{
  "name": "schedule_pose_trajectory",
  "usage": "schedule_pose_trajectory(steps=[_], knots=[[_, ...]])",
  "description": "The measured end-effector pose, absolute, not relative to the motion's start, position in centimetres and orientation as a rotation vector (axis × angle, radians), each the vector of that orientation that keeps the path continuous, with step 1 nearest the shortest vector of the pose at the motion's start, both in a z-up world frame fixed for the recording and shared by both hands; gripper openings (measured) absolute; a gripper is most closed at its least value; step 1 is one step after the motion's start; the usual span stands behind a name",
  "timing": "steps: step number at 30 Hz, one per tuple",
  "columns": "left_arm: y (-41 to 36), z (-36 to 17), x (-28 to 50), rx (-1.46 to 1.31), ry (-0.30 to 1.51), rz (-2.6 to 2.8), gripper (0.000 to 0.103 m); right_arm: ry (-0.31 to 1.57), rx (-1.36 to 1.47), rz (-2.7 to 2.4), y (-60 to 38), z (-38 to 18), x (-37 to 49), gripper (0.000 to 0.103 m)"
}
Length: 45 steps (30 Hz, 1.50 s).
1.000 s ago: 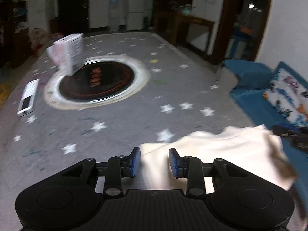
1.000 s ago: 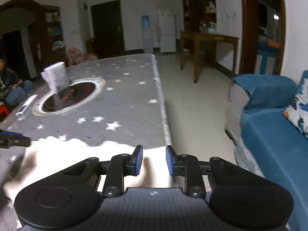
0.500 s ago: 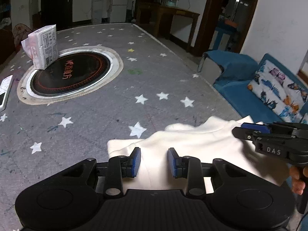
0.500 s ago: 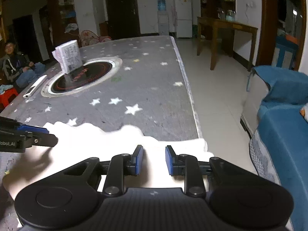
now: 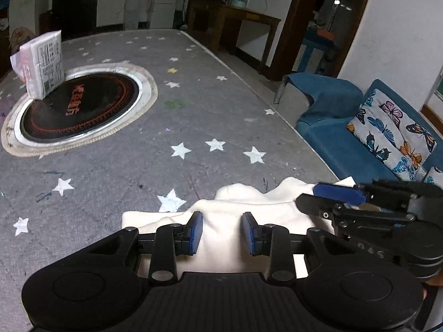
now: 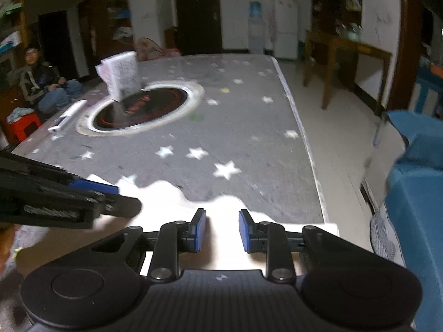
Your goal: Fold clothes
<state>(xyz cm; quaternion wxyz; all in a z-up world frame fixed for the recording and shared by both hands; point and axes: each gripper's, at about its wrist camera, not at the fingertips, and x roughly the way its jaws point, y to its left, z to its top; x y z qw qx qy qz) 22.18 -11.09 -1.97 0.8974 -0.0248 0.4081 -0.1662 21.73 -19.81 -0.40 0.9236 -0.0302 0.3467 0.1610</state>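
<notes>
Crosswise, cream garment (image 5: 249, 218) along table edge (image 6: 310, 149)

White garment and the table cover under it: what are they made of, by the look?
Garment: soft, thick matte knit or fleece, judging by its rounded, puffy folds. Table cover: thin printed fabric or vinyl, grey with white stars, matte and scuffed; which one is unclear.

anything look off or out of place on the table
Mostly the white paper packet: it stands tilted with its lower edge on the black induction cooktop set in the table, an odd spot for paper. The cream garment lies bunched at the near edge, partly overhanging.
</notes>
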Motion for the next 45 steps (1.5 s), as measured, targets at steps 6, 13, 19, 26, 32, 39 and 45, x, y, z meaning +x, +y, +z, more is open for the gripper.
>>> schedule_pose_trajectory(steps=[6, 13, 19, 26, 32, 39, 45], knots=[[-10.7, -1.3, 19.8, -0.066, 0.826, -0.373, 0.033, 0.73, -0.092, 0.381, -18.6, -0.8, 22.5, 0.028], [-10.8, -1.9, 18.5, -0.035, 0.845, -0.402, 0.034, 0.727, -0.091, 0.375, -18.2, -0.6, 23.2, 0.03], [-10.4, -2.0, 18.6, -0.045, 0.856, -0.396, 0.035, 0.733, -0.127, 0.421, -16.8, -1.1, 23.2, 0.032], [-9.7, -1.1, 17.5, -0.034, 0.854, -0.374, 0.041, 0.707, -0.12, 0.401, -17.1, 0.5, 22.2, 0.034], [-9.6, -0.5, 15.7, -0.017, 0.855, -0.346, 0.052, 0.708, -0.075, 0.374, -17.7, 1.7, 19.5, 0.044], [-9.1, 0.1, 13.1, 0.005, 0.844, -0.323, 0.06, 0.712, -0.047, 0.328, -18.2, 2.0, 16.0, 0.054], [-8.8, 0.1, 11.1, 0.01, 0.836, -0.312, 0.068, 0.732, -0.017, 0.295, -18.3, 1.7, 13.2, 0.058]])
